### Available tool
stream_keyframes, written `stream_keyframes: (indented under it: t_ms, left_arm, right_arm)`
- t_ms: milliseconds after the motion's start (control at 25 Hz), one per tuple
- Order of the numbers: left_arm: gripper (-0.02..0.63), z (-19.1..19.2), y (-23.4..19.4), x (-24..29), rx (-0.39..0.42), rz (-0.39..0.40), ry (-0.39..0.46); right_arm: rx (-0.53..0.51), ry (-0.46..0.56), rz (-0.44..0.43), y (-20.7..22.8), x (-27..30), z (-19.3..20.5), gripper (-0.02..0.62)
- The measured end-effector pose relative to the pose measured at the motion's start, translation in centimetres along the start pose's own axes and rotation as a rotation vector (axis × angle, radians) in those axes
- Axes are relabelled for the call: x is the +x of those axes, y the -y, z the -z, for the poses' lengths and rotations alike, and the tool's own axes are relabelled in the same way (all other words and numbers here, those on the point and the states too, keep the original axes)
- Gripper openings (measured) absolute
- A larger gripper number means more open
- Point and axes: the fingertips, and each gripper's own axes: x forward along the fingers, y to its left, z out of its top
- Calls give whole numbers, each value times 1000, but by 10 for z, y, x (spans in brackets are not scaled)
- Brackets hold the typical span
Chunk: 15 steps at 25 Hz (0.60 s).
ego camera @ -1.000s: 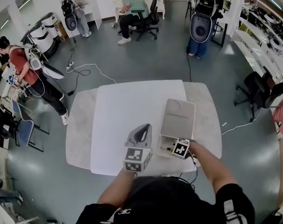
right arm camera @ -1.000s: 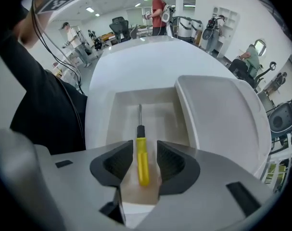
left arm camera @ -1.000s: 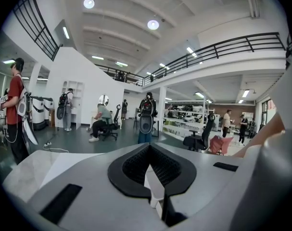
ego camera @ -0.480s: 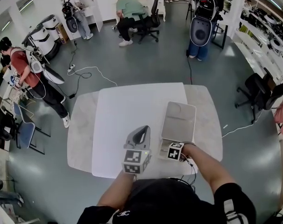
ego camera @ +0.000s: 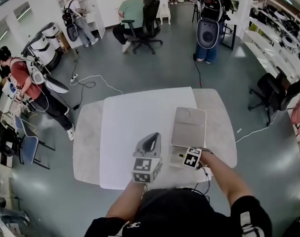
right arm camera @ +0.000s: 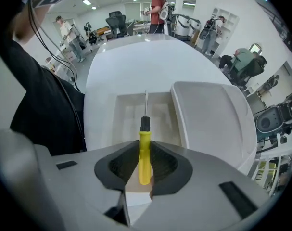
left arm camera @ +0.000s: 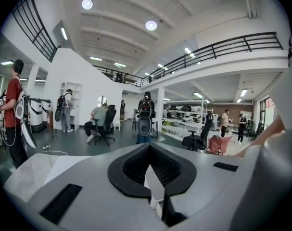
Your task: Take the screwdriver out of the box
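Observation:
A yellow-handled screwdriver (right arm camera: 144, 153) with a black collar and thin steel shaft sits between the pads of my right gripper (right arm camera: 145, 150). The jaws are closing and press on the handle. Its shaft points down into the open white box (right arm camera: 124, 119), above the box floor. In the head view the right gripper (ego camera: 185, 158) stands steeply over the near end of the box (ego camera: 178, 152), and the hinged lid (ego camera: 188, 126) lies back beyond it. My left gripper (ego camera: 149, 141) hovers left of the box, shut and with nothing in it; its pads (left arm camera: 148, 148) meet.
The box rests on a white sheet (ego camera: 135, 122) over a pale round table (ego camera: 85, 142), near its front edge. My torso is close to the table's near side. Several people, office chairs and floor cables are in the room beyond.
The right gripper dipped slightly left over the near end of the box, then came back right. The left gripper has stayed where it was.

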Motion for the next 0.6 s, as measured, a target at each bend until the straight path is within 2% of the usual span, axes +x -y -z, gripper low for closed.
stream_keyframes:
  t_ms: [320,600]
  left_arm:
    - [13,-7,17,0,8,31,16]
    - [12,-5,22,-1,8,47,27]
  right_arm:
    - [113,151,90,1,-34,-3,71]
    - [332,414,205,20,-79,-13,71]
